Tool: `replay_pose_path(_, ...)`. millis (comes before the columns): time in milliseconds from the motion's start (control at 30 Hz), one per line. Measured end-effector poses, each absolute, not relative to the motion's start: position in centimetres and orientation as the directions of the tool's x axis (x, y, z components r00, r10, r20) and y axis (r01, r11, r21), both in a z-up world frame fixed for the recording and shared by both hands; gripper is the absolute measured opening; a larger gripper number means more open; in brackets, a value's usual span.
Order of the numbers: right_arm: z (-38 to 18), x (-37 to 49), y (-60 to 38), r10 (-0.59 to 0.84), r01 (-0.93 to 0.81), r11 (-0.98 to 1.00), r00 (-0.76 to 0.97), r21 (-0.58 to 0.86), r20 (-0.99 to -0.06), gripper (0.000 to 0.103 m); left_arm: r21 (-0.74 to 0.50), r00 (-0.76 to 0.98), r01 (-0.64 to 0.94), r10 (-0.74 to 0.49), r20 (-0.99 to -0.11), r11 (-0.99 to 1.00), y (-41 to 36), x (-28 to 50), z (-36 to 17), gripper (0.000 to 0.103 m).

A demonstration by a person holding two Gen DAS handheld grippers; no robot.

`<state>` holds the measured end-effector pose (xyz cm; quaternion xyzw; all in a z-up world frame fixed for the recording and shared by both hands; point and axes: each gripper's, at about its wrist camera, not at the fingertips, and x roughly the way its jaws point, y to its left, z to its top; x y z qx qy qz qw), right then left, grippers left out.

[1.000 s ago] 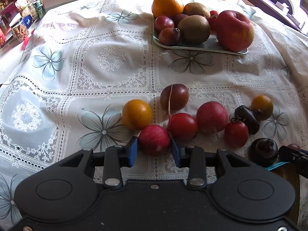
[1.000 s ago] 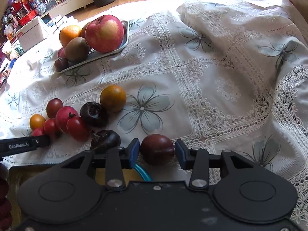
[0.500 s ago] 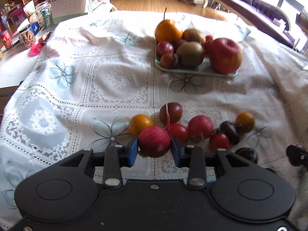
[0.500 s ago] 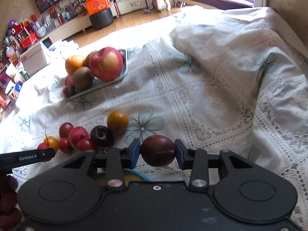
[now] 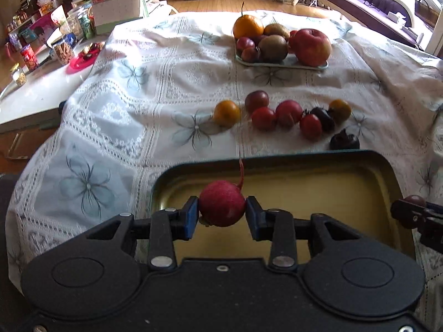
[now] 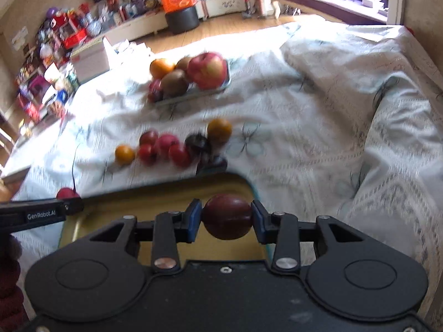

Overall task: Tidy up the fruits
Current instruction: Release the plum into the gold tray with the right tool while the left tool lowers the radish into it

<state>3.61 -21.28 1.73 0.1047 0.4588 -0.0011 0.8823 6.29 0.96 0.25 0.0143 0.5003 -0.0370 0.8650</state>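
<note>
My left gripper (image 5: pixel 222 210) is shut on a red radish (image 5: pixel 222 207) with a thin root, held above the left part of a yellow tray (image 5: pixel 318 160). My right gripper (image 6: pixel 227 217) is shut on a dark red plum (image 6: pixel 227 216), held above the tray's right end (image 6: pixel 177 191). The right gripper with the plum shows at the right edge of the left wrist view (image 5: pixel 415 213). The left gripper with the radish shows at the left of the right wrist view (image 6: pixel 66 195). Several loose fruits (image 5: pixel 288 113) lie in a row on the cloth beyond the tray.
A pale plate (image 5: pixel 279 63) at the back holds an apple (image 5: pixel 311 47), an orange (image 5: pixel 247 27), kiwis and plums. The lace tablecloth (image 5: pixel 155 83) is bunched at the right. A side counter (image 5: pixel 36 88) with jars stands left of the table.
Both grippers have lifted and pulled back from the fruit row with their fruits. The yellow tray has come into view beneath them.
</note>
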Motion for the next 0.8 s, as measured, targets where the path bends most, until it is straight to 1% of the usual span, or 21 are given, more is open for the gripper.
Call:
replay_pose_path(100,0.3,2.2,-20.2,0.115,0.073,0.981,0.534,0.181,-0.838,0.041,-0.017,0.47,0.075,-0.05,-0.881,0.997,0.9,4.9,-0.6,0.046)
replay_pose_path(300,-1.1,1.2,-18.7,0.122,0.052,0.984,0.495,0.17,-0.86,0.041,-0.011,0.457,0.073,-0.043,-0.889,0.997,0.7,3.7,-1.1,0.046)
replay_pose_path(433,-0.8,1.1,-18.5,0.103,0.056,0.987,0.508,0.152,-0.855,0.041,0.006,0.467,0.059,-0.023,-0.884,0.998,0.9,3.5,-1.1,0.046)
replay_pose_path(633,-0.3,1.0,-18.6,0.098,0.057,0.987,0.521,0.149,-0.848,0.041,0.006,0.465,0.061,-0.023,-0.885,0.998,0.8,3.4,-1.3,0.046)
replay_pose_path(700,-0.1,0.9,-18.6,0.096,0.052,0.988,0.527,0.145,-0.845,0.037,0.005,0.463,0.062,-0.024,-0.886,0.998,0.8,3.3,-1.3,0.046)
replay_pose_path(800,0.3,0.8,-18.4,0.096,0.045,0.989,0.538,0.143,-0.837,0.036,0.0,0.451,0.066,-0.03,-0.892,0.998,0.8,3.4,-1.5,0.046)
